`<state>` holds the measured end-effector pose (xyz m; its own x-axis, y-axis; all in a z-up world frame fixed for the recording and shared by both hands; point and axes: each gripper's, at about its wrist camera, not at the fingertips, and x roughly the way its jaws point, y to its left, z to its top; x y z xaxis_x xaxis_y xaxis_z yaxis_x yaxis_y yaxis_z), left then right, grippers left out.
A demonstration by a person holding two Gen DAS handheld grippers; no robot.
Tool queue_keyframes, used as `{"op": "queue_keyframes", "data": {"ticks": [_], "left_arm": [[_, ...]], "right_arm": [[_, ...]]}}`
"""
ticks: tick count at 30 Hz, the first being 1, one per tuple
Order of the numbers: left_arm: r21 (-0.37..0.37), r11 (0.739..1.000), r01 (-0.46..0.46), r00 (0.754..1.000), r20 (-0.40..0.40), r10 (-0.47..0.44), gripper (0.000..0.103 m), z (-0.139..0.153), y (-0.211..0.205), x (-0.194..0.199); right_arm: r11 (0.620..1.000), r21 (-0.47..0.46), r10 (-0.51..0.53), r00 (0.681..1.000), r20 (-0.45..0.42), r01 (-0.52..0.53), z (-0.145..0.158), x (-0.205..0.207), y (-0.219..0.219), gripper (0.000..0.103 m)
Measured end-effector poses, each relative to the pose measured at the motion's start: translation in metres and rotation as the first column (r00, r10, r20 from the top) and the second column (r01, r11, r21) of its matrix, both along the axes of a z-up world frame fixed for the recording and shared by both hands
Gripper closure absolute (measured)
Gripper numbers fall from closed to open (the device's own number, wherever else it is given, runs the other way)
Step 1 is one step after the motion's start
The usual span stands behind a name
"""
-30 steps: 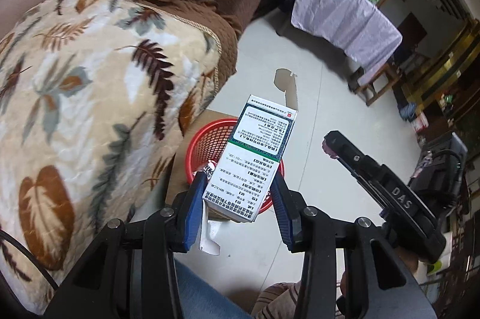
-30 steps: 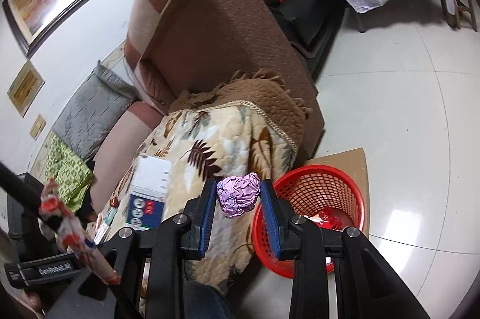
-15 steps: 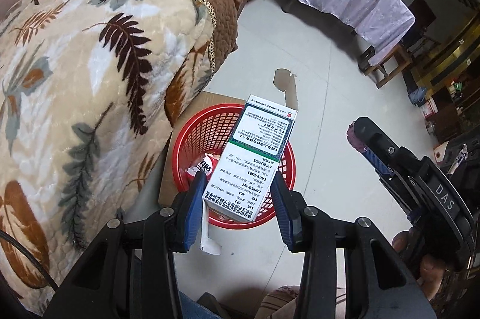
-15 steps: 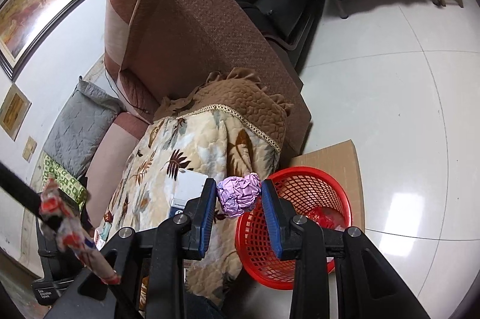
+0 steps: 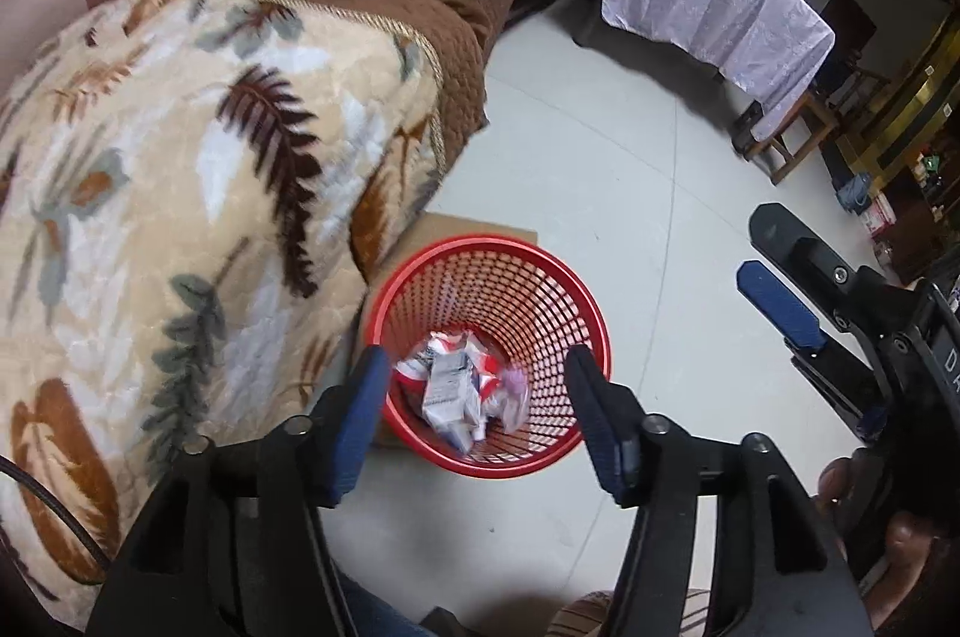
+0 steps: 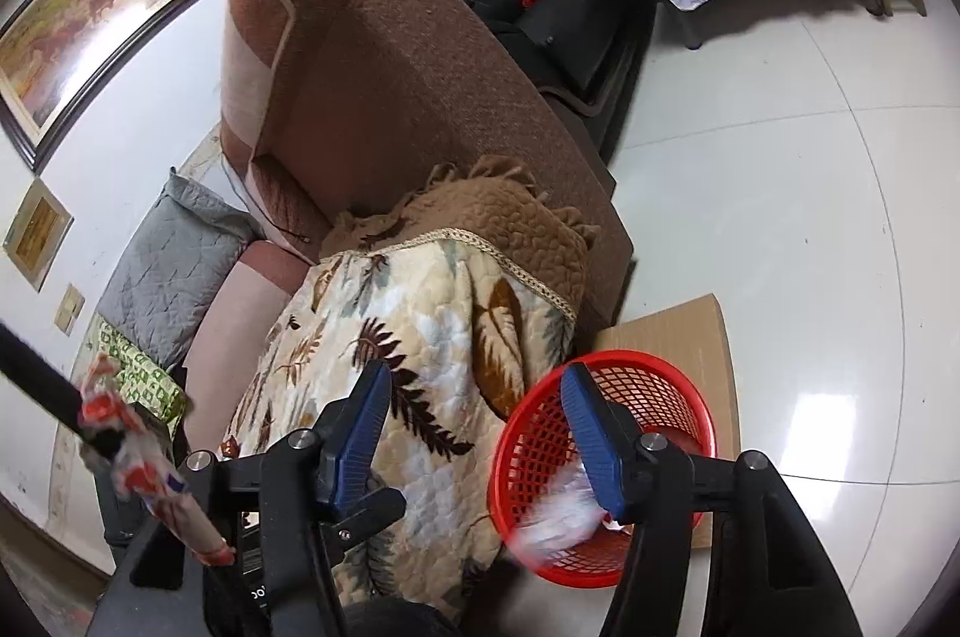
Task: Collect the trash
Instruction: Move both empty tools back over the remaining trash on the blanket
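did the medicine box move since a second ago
Yes. It left the left hand-held gripper, whose jaws now stand open, and dropped down into the red basket, where a box lies among the trash.

Only a white "D" shows on the black body of the right gripper; print on the basket's trash is unreadable.

basket: red plastic mesh, glossy | floor: smooth glossy tile | blanket: plush quilted cloth | sofa: rough brown fabric | board: matt cardboard
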<state>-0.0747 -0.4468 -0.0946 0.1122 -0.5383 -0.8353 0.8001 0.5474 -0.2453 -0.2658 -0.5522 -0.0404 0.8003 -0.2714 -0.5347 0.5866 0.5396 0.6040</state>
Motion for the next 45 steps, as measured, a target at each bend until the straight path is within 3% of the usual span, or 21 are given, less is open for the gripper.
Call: {"op": "queue_keyframes", "data": {"ticks": [10,15,19,29,37,42,45], "left_arm": [[-0.118,0.983,-0.143,0.98,0.122,0.157,0.038,0.065,0.08,0.005],[-0.18,0.946,-0.271,0.931,0.202,0.305,0.035,0.105,0.142,0.014],[-0.233,0.903,-0.361,0.889,0.209,0.409,0.033,0.129,0.193,0.02],[-0.299,0.835,-0.462,0.812,0.235,0.534,0.033,0.154,0.269,0.028],[-0.326,0.797,-0.508,0.779,0.219,0.587,0.033,0.159,0.3,0.04],[-0.328,0.788,-0.521,0.773,0.21,0.599,0.033,0.161,0.314,0.047],[-0.317,0.777,-0.544,0.746,0.241,0.62,0.033,0.162,0.328,0.055]], "right_arm": [[0.993,-0.08,0.087,0.996,0.027,-0.084,0.042,0.018,0.04,0.029],[0.976,-0.12,0.186,0.982,0.039,-0.18,0.064,0.045,0.074,0.029],[0.952,-0.179,0.26,0.965,0.037,-0.249,0.082,0.067,0.106,0.026],[0.876,-0.243,0.431,0.902,0.009,-0.416,0.101,0.131,0.18,0.024],[0.816,-0.266,0.53,0.848,-0.013,-0.514,0.103,0.169,0.224,0.023],[0.794,-0.267,0.563,0.826,-0.018,-0.547,0.102,0.189,0.238,0.023],[0.776,-0.267,0.588,0.808,-0.02,-0.571,0.099,0.203,0.245,0.023]]}}
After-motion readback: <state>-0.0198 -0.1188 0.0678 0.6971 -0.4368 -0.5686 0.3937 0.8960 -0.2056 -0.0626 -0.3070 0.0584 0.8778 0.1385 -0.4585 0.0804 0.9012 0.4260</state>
